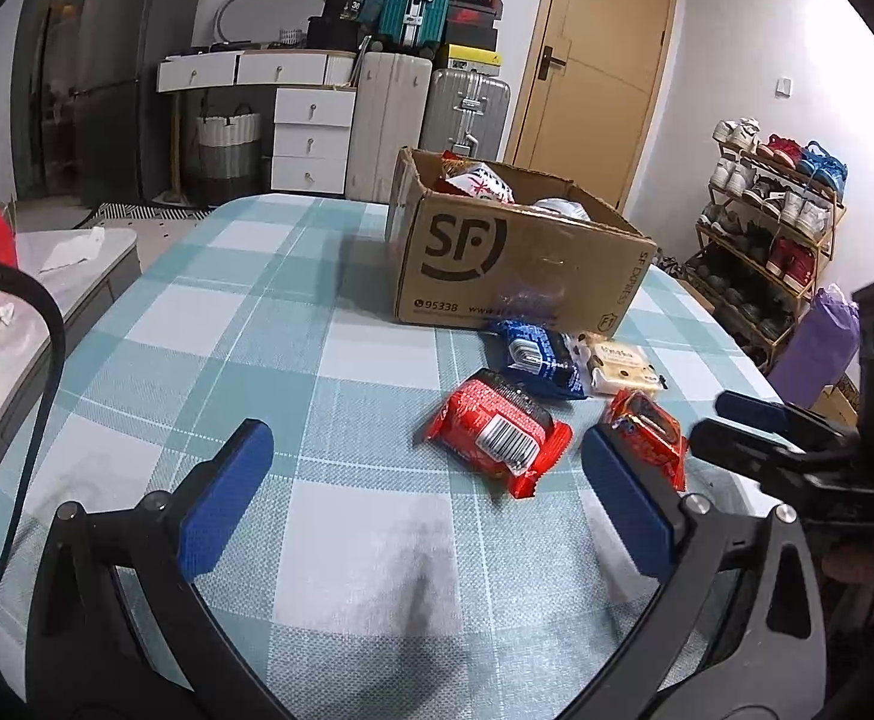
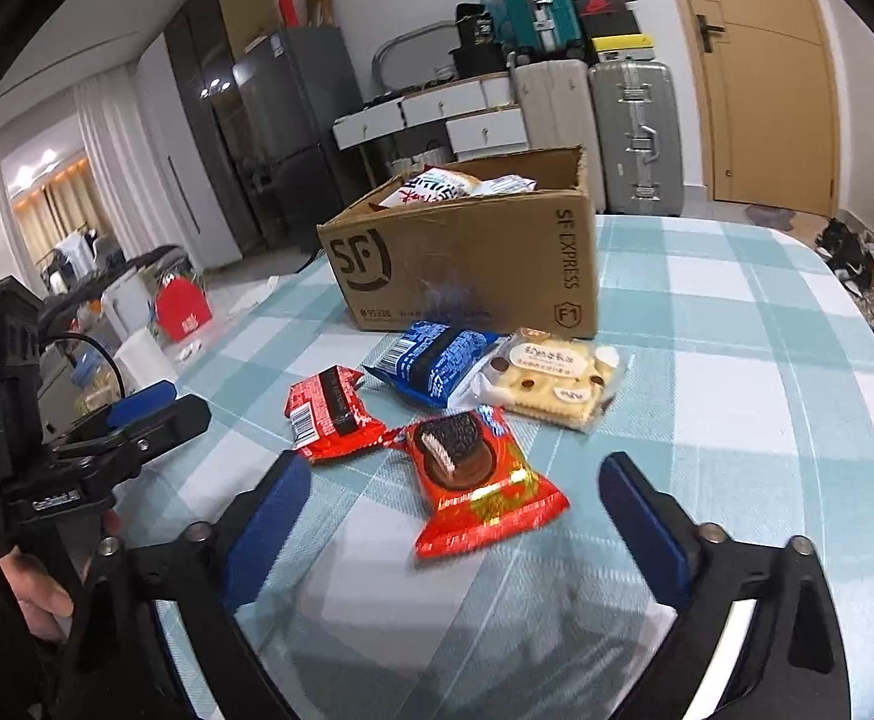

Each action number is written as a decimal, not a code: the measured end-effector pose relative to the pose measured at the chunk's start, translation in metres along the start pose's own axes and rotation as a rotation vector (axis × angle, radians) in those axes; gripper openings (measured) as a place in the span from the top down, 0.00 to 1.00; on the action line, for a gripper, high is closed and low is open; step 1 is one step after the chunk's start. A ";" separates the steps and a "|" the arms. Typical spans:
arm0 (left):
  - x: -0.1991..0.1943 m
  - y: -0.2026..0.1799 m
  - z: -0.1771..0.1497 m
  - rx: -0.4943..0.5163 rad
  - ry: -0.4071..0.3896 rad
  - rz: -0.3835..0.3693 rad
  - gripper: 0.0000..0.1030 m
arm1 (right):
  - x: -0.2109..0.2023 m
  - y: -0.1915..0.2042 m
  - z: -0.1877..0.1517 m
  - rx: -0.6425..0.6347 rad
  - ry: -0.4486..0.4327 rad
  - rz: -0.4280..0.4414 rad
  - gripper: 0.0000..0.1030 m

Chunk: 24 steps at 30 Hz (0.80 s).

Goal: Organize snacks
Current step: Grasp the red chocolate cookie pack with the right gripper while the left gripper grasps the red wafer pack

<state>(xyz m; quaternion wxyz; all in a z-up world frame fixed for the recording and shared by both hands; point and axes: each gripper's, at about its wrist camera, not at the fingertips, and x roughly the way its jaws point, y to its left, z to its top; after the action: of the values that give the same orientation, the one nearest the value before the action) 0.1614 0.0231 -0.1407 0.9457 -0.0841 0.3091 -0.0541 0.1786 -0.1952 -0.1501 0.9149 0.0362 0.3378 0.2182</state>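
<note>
Snacks: four packets (image 2: 484, 480) lie on the tabletop just before the cardboard box (image 2: 466, 258), which already holds several, toward the far edge. Your left gripper (image 1: 431, 480) and right gripper (image 2: 454, 516) both stand wide open, holding nothing.

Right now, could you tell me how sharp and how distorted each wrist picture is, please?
Left wrist view: strong fisheye bending with dark corners; the cardboard box and its SF print read sharply, with a faint purplish smear on its front. Right wrist view: same bending; the near red cookie packet is slightly motion-blurred, as is the tablecloth around it.
</note>
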 end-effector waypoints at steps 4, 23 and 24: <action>0.007 -0.001 0.000 0.005 0.025 -0.003 0.00 | 0.025 -0.001 0.007 -0.023 0.079 0.014 0.18; 0.020 0.007 -0.002 -0.037 0.069 -0.005 0.00 | 0.055 0.012 0.008 -0.097 0.162 -0.045 0.60; 0.018 0.007 -0.003 -0.037 0.069 -0.004 0.00 | 0.053 0.011 0.008 -0.095 0.150 -0.046 0.62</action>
<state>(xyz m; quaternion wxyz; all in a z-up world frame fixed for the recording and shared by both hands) 0.1749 0.0270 -0.1547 0.9327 -0.1004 0.3424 -0.0532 0.2153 -0.1620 -0.1732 0.8926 -0.0315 0.3952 0.2147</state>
